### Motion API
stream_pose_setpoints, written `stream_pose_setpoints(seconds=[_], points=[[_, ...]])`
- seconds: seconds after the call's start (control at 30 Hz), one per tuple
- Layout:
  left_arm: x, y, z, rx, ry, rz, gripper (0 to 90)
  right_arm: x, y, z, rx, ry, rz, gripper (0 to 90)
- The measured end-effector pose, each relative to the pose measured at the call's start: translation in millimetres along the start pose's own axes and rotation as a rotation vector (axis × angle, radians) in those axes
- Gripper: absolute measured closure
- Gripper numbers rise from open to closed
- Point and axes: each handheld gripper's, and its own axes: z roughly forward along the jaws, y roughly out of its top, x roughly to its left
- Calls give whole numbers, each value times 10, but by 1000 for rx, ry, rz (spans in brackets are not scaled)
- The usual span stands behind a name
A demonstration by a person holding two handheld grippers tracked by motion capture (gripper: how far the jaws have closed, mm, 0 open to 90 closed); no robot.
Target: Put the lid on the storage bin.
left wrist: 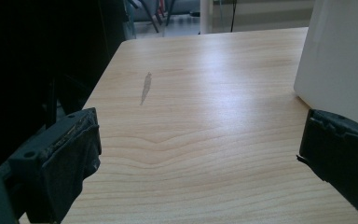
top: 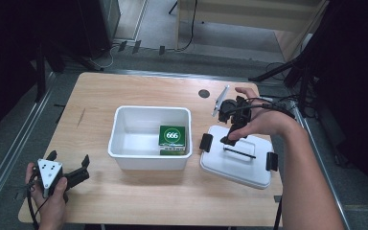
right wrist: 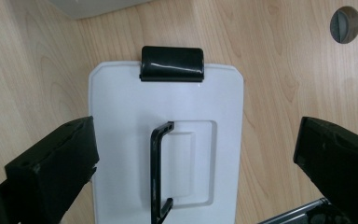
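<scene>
Directly between wide-spread jaws, lid handle point(right wrist: 157, 173).

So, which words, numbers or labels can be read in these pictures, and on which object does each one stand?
"666": white digits in a white oval ring on the top of the green box, which lies inside the white bin.
Front side of the same box: some print there, too small and blurred to read.
White lid, left gripper, right gripper, table: no text visible.
</scene>
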Motion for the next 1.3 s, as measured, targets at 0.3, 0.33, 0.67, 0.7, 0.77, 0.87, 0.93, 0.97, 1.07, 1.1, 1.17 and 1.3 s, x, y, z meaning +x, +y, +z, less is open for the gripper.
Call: stream_pose_setpoints(seconds=[0.3,0.33,0.67,0.7,0.77,0.87,0.93,0.97,1.07,1.1,1.17,1.3], points=[[2,-4,-13,-8,0,1,0,-14,-135,60,-4,-2,9,73],[1,-5,-13,-8,-1,1,0,-14,-154,69,-3,2,10,111],[-3,-2,-5,-4,1,6,0,-36,-376,128,-13,7,28,191],[-4,-1,-3,-3,1,6,0,-38,-397,135,-14,4,30,202],[-4,-1,-3,-2,3,6,0,-33,-437,155,-11,10,43,233],[-4,-2,-4,-4,3,6,0,-29,-483,187,-3,16,42,245],[-5,-3,-6,-5,4,4,0,-25,-518,215,0,25,46,251],[-4,-3,-8,-4,4,4,0,-24,-532,225,3,25,50,259],[-5,-3,-8,-5,5,4,0,-19,-574,263,4,32,55,269],[-5,-3,-7,-5,4,6,0,-16,-585,271,9,32,56,277],[-7,-3,-6,-5,5,6,0,-11,-608,293,8,30,56,293],[-8,-3,-7,-6,4,7,0,-4,-655,340,9,34,62,310]])
